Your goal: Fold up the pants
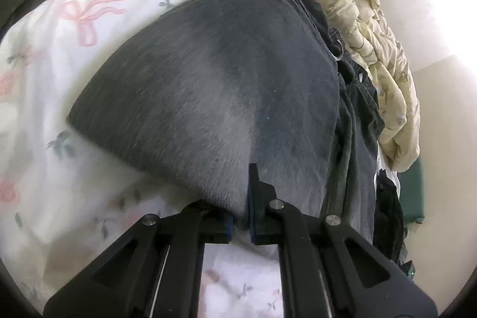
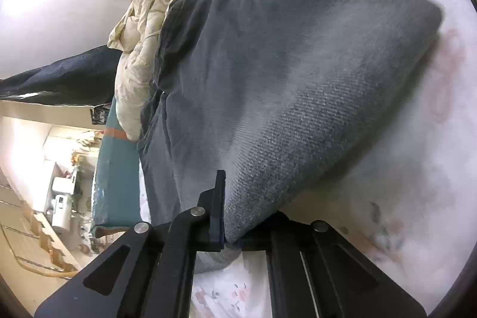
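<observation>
The pants (image 1: 208,85) are dark grey denim, spread over a white floral bedsheet (image 1: 89,20). My left gripper (image 1: 241,216) is shut on the near edge of the pants, the cloth pinched between its black fingers. In the right wrist view the same pants (image 2: 298,79) stretch away from me, lifted in a taut fold. My right gripper (image 2: 231,234) is shut on a corner of the pants, the cloth bunched between its fingers. The waistband end lies by the far bed edge.
A cream quilted blanket (image 1: 372,35) is bunched along the bed's edge, also in the right wrist view (image 2: 155,5). Dark clothes (image 1: 387,213) lie beside the pants. A teal mattress side (image 2: 116,169) and a cluttered room floor (image 2: 44,213) lie beyond. The floral sheet (image 2: 387,198) surrounds the pants.
</observation>
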The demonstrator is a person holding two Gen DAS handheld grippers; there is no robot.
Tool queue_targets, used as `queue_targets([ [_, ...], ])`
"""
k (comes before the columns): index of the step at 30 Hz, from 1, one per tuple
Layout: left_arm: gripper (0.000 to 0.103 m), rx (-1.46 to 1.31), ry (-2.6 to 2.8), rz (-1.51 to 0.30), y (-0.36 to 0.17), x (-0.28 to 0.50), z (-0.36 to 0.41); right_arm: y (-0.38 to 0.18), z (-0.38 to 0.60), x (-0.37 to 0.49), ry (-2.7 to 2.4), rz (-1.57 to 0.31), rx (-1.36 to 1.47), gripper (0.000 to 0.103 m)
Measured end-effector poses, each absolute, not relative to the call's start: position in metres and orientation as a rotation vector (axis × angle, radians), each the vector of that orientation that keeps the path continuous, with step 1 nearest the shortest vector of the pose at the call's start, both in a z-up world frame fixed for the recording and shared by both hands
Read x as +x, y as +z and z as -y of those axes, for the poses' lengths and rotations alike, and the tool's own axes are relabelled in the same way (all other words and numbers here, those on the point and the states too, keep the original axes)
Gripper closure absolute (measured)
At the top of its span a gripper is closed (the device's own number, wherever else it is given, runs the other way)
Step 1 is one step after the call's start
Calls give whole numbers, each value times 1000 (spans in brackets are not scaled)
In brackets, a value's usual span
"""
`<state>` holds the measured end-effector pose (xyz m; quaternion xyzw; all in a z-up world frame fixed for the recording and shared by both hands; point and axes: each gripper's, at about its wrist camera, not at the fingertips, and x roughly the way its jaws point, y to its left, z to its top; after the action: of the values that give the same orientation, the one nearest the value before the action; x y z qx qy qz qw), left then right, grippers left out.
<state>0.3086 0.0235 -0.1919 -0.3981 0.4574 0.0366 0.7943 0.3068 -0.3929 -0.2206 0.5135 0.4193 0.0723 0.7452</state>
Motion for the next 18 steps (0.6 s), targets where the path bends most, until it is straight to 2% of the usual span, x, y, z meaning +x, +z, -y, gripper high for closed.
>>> queue_targets([
  [7, 101, -792, 106, -1039, -187, 285, -17, -196, 383, 285, 157, -910, 1059, 99],
  [13, 102, -790, 82, -1016, -168, 271, -21, -194, 379, 247, 113, -937, 1061, 100],
  [17, 99, -904, 84, -1077, -190, 279, -34, -192, 379, 257, 123, -908, 1053, 100],
  [18, 94, -925, 80, -1086, -194, 279, -35, -192, 378, 259, 128, -915, 1037, 100],
])
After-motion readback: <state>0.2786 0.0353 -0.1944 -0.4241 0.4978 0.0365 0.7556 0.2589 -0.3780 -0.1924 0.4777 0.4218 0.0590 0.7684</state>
